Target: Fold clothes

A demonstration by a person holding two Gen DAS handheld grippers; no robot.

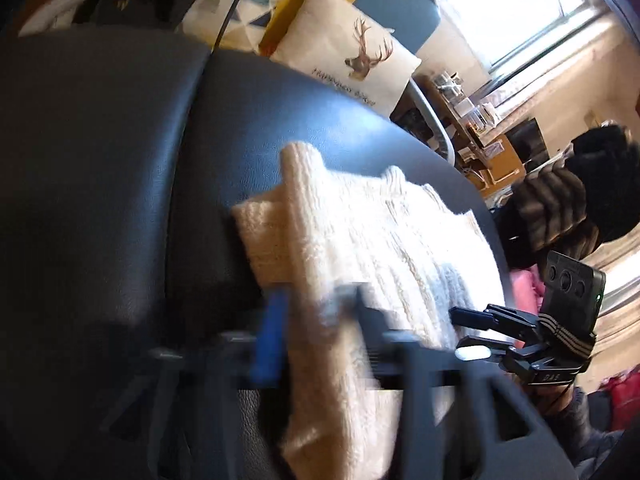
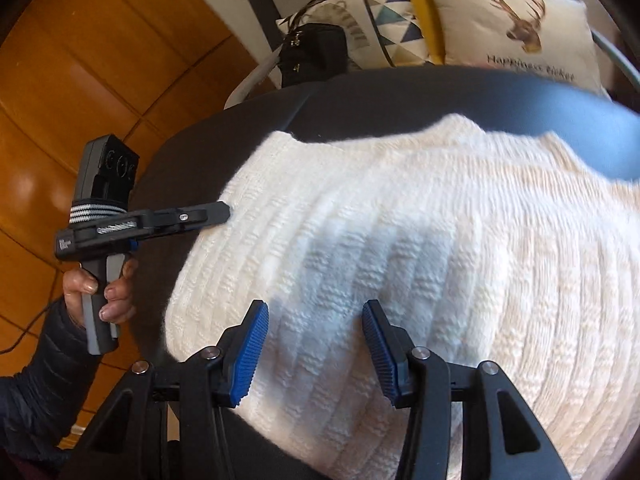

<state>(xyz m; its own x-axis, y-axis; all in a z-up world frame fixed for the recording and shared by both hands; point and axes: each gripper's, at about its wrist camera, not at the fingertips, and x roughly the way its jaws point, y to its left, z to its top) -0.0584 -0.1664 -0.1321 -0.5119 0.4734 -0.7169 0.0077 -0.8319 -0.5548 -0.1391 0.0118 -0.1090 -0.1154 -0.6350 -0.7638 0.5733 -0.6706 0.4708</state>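
A: Left claw [image 1: 320, 320] first. How wide?

B: Nearly closed, pinched on a fold of the cream sweater [image 1: 360, 240]. Blurred up close, yet cloth clearly runs between the blue pad [image 1: 272, 340] and the black finger opposite.

A: And from the other side?

B: Seen side-on, fingers together, tip right at the sweater's near edge. Gripped by a hand [image 2: 100, 284] on the grey handle, dark quilted sleeve [image 2: 48, 360] behind it.

A: Right claw [image 2: 316, 312]?

B: Standing well open, holding nothing. Two ribbed blue pads [image 2: 250, 352] apart, knit visible in the gap and just beneath them.

A: Where exactly does the garment lie from there?

B: Directly under and ahead of the right claw, spreading away to its right and forward. Mostly flat, one corner lifted at the left claw.

A: Texture?

B: Chunky knit, off-white, raised ribs running in long parallel bands, soft fuzzy edges, rounded folded corners at the far side.

A: Underneath?

B: Dark seat [image 2: 360, 96], smooth leather-like skin with a faint grain and one seam, curved rim beyond the sweater.

A: Farther out?

B: Beyond the seat, a pale square cushion [image 2: 520, 28] printed with a deer head, beside it a cushion [image 2: 384, 4] with triangles, and a black bag [image 2: 312, 52]. Left of the claws, glossy orange-brown wooden floor [image 2: 80, 60].
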